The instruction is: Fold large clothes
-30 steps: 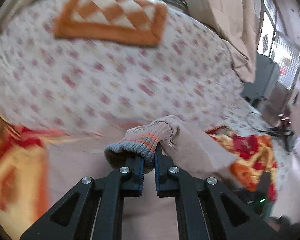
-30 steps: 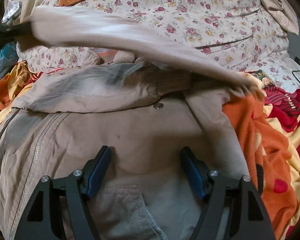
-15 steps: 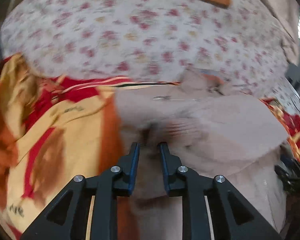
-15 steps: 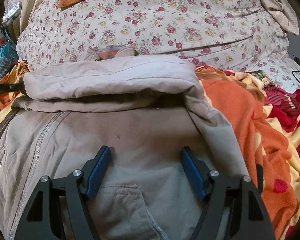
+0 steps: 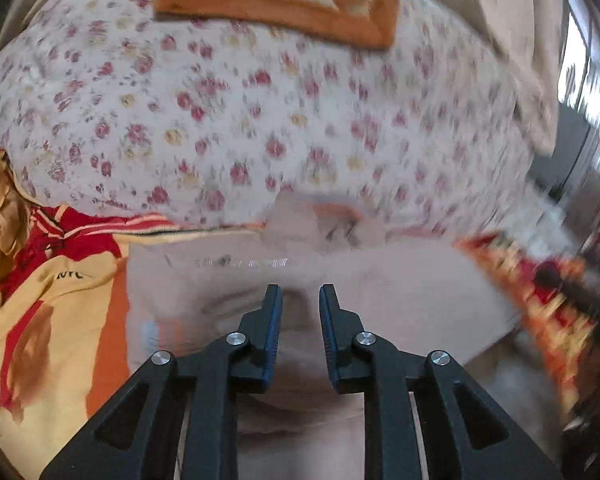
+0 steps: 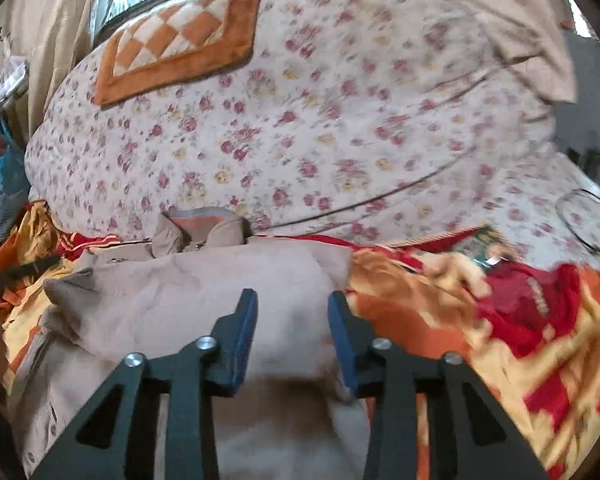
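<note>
A beige jacket (image 6: 204,292) is seen in the lower middle of both frames, laid on an orange and red blanket (image 6: 500,340). In the right wrist view a sleeve is folded across its body, and its collar (image 6: 202,230) is seen at the far edge. Behind it, a flowered quilt (image 6: 300,128) fills the upper half, with an orange checked cloth (image 6: 180,48) on top. The left gripper (image 5: 300,300) is held over the jacket with its jaws a little apart, nothing between them. The right gripper (image 6: 292,308) is spread wider above the fabric, also gripping nothing.
</note>
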Available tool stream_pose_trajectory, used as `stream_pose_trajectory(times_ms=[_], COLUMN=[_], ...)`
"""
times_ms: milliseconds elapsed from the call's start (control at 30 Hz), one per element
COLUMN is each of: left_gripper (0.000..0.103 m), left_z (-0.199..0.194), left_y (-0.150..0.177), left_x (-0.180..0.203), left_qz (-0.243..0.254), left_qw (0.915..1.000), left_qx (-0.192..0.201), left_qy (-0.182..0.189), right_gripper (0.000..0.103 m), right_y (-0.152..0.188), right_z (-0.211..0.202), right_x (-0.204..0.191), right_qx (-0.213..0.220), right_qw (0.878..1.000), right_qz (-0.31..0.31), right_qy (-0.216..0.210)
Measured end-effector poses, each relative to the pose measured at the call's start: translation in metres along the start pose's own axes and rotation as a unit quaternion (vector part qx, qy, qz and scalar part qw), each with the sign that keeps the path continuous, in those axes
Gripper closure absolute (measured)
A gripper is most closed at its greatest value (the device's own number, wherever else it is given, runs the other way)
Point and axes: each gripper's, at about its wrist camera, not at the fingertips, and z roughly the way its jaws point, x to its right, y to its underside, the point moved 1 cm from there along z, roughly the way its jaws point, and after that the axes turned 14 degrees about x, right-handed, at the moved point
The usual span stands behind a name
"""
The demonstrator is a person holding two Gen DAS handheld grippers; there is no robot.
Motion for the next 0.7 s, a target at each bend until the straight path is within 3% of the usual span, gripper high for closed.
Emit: stream_pose_trajectory(times_ms=[67,100,133,200,267,333,367,400,467,533,700], left_gripper=[0.094,0.097,0.103,0.103,0.103,0.103,0.103,0.103,0.097,0.091,0.091], left_z=[0.019,0.025,0.033,0.034,0.027,0.012,0.007,0.004,0.009,0.027,0.068], left_y=[0.023,0.032,0.043,0.05,0.042,0.032,0.024,0.018,0.004,0.0,0.033], left_x=[-0.015,-0.024,-0.036,-0.046,-0.041,-0.033,-0.029,-0.025,-0.021,-0.022,-0.045], left_qz=[0.005,-0.004,-0.02,-0.057,-0.061,-0.065,-0.065,-0.067,-0.072,-0.065,-0.082], left_qw=[0.9975,0.996,0.9938,0.993,0.9933,0.9956,0.9965,0.997,0.9972,0.9975,0.9904], left_qx=[-0.035,-0.051,-0.072,-0.078,-0.072,-0.039,-0.024,-0.009,0.012,0.008,-0.064], left_qy=[-0.062,-0.074,-0.083,-0.069,-0.068,-0.054,-0.047,-0.036,-0.019,-0.027,-0.09], right_gripper=[0.072,0.073,0.075,0.074,0.066,0.067,0.079,0.083,0.083,0.083,0.083], right_y=[0.013,0.021,0.04,0.063,0.068,0.061,0.054,0.039,0.017,-0.003,-0.011], right_z=[0.032,0.045,0.066,0.083,0.081,0.078,0.075,0.068,0.066,0.078,0.134], right_x=[0.0,0.001,0.007,0.015,0.028,0.035,0.035,0.033,0.034,0.035,0.014], right_qx=[-0.037,-0.057,-0.098,-0.127,-0.114,-0.133,-0.129,-0.104,-0.074,-0.062,-0.089], right_qw=[0.999,0.998,0.995,0.992,0.993,0.991,0.991,0.995,0.997,0.997,0.995], right_qz=[-0.011,-0.011,-0.012,-0.022,0.003,0.025,0.02,0.011,0.014,0.038,0.037], right_qy=[-0.005,-0.007,-0.008,0.002,-0.004,-0.007,-0.01,-0.01,-0.006,0.008,0.023])
